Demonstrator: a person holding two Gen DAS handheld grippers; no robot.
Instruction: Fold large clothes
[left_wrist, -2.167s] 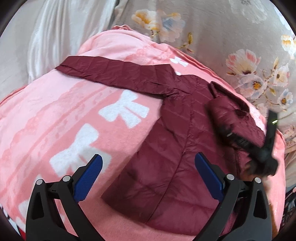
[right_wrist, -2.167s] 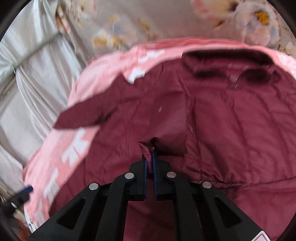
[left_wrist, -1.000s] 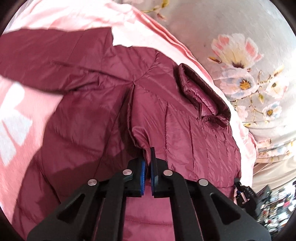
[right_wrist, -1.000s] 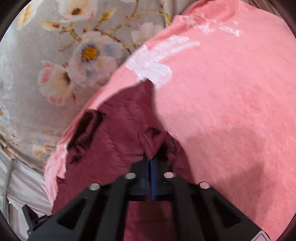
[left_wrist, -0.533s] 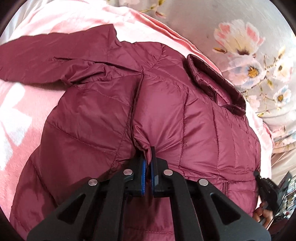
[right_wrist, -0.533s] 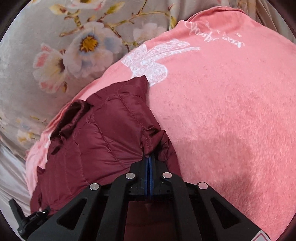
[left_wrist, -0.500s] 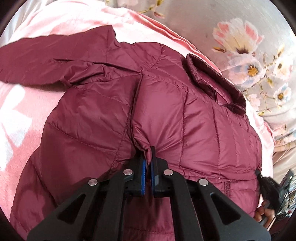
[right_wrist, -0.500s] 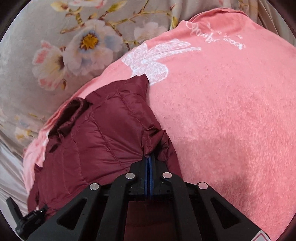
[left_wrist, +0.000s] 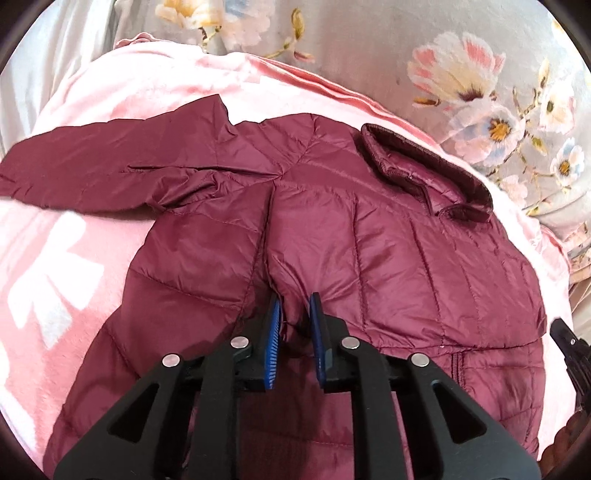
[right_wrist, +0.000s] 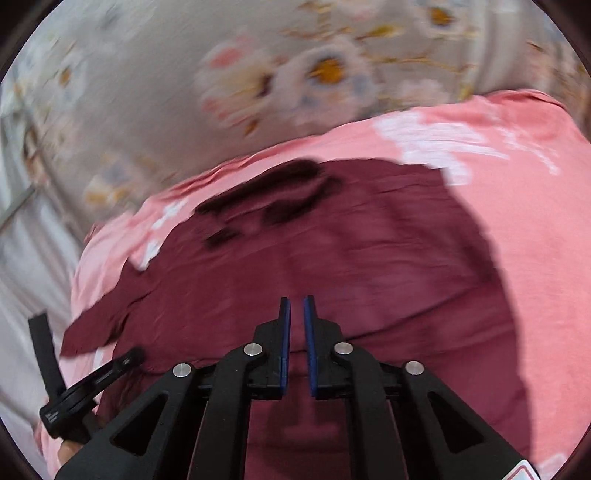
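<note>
1. My left hand-held gripper (left_wrist: 294, 317) sat low over the maroon puffer jacket (left_wrist: 388, 258), its blue pads (left_wrist: 272, 347) standing slightly apart with a ridge of the quilted fabric rising between them; I could not tell whether either pad touched it.
2. The jacket lay spread on the pink blanket (left_wrist: 55, 266), which carried white bow prints, on the bed.
3. One sleeve (left_wrist: 110, 166) stretched out flat to the left across the blanket, creased where it met the body.
4. The right side of the jacket lay folded in over the body, its edge running down the middle toward my left gripper.
5. The collar (left_wrist: 424, 173) stood up at the far end, close to the blanket's edge, with the grey floral sheet (left_wrist: 461, 74) beyond it.
6. My right hand-held gripper (right_wrist: 296, 321) hovered above the jacket (right_wrist: 369, 266), pads (right_wrist: 283, 332) parted by a narrow gap, nothing between them.
7. That view was smeared with motion blur, so the collar (right_wrist: 273, 199) showed only as dark streaks.
8. The left gripper's black frame (right_wrist: 88, 384) showed at the lower left of the right view, beside the sleeve's end (right_wrist: 96, 332).
</note>
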